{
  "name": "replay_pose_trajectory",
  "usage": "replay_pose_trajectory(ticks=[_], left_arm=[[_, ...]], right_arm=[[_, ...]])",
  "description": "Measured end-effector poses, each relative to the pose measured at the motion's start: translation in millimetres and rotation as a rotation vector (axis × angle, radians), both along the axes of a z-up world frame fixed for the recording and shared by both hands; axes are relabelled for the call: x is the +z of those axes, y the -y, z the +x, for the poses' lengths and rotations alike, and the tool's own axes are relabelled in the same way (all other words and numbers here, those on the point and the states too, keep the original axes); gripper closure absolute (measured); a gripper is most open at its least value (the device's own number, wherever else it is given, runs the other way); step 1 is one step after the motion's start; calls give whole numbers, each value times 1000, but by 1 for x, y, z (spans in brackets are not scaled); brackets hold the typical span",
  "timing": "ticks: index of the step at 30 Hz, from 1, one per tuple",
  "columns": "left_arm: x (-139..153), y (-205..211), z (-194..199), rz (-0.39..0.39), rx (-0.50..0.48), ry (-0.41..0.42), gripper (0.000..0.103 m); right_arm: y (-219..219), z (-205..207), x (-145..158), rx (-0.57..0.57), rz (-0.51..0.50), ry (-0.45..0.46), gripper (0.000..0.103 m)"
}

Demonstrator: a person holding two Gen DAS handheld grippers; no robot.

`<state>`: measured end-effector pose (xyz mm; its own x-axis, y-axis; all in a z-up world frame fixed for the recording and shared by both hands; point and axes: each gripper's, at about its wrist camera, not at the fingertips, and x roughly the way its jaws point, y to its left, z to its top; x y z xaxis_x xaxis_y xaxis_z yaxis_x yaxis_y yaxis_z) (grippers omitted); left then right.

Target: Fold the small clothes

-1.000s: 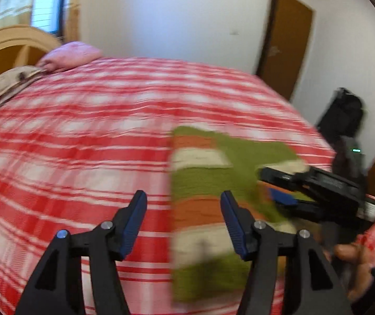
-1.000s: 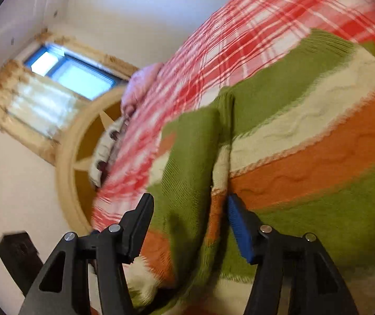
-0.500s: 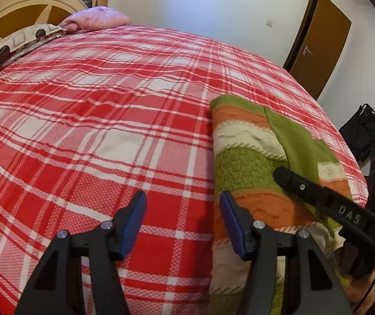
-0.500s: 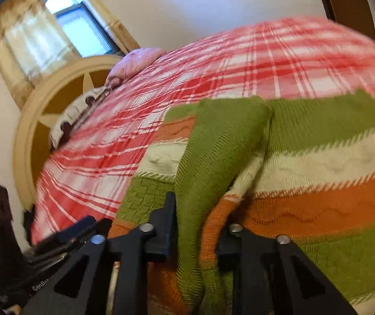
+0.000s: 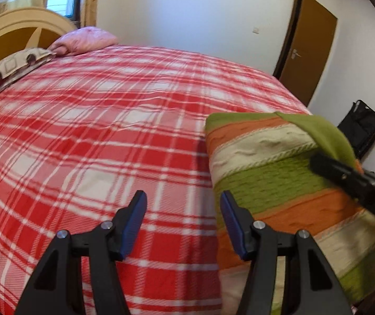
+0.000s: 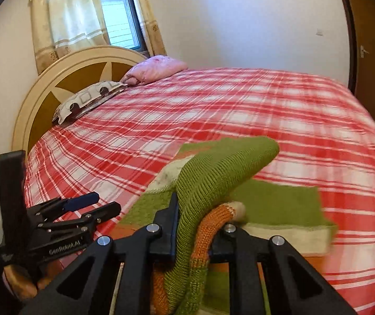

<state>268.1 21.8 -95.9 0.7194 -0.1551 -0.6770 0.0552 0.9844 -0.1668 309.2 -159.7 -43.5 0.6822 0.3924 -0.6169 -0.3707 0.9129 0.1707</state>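
Observation:
A green, orange and cream striped knit sweater [image 5: 271, 173] lies on the red plaid bed [image 5: 108, 136] near its front right corner. My right gripper [image 6: 196, 220] is shut on the sweater's green sleeve [image 6: 213, 181] and holds it raised above the body of the sweater [image 6: 279, 204]. It shows in the left wrist view [image 5: 355, 181] over the sweater's right side. My left gripper [image 5: 183, 215] is open and empty, just left of the sweater's left edge, above the bedspread. It shows in the right wrist view [image 6: 93, 204] at the left.
Two pillows [image 5: 14, 65] [image 5: 87, 39] lie at the headboard [image 6: 64, 78] on the far side. A brown door [image 5: 308, 55] and a black bag [image 5: 363, 126] stand beyond the bed's right side. A curtained window [image 6: 119, 18] is behind the headboard.
My right gripper has closed on the green sleeve and lifted it off the sweater. My left gripper has drifted left of the sweater's edge and stayed open.

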Motion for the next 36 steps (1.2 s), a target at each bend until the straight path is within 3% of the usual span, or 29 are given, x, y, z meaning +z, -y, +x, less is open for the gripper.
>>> replay_pose_trajectory(ticks=[4,10,13,18,24,27,29,30,33,36], left_arm=[[0,21,3,4,-42,-1,43],[-8,52,3,38,-91,-14,43],[-15,67,0,81,-116,-22,41],[-21,80,-2,124,-132,-28,41],[-18,81,-4,115,-124,-18,41],[-24,88,-4,131,-112,-20,41],[-27,94,-3,160,-116,-17,41],[-28,96,-3,167,-123,-17,40],[-27,94,-3,165,-130,-22,33],[-24,85,-4,135,-136,-38,33]], right_arm=[[52,-6,-3,-46,-17,-11,88],[97,-9,-63,-115,-13,-112,88],[106,-13,-74,-142,70,-110,88],[113,-12,-71,-172,119,-116,88],[88,-7,-30,-102,-59,50,88],[90,5,-40,-106,-68,13,88],[102,13,-65,-120,-25,-94,88],[114,12,-78,-138,46,-134,86],[138,2,-80,-197,185,-183,77],[150,-23,-70,-243,212,-203,77]])
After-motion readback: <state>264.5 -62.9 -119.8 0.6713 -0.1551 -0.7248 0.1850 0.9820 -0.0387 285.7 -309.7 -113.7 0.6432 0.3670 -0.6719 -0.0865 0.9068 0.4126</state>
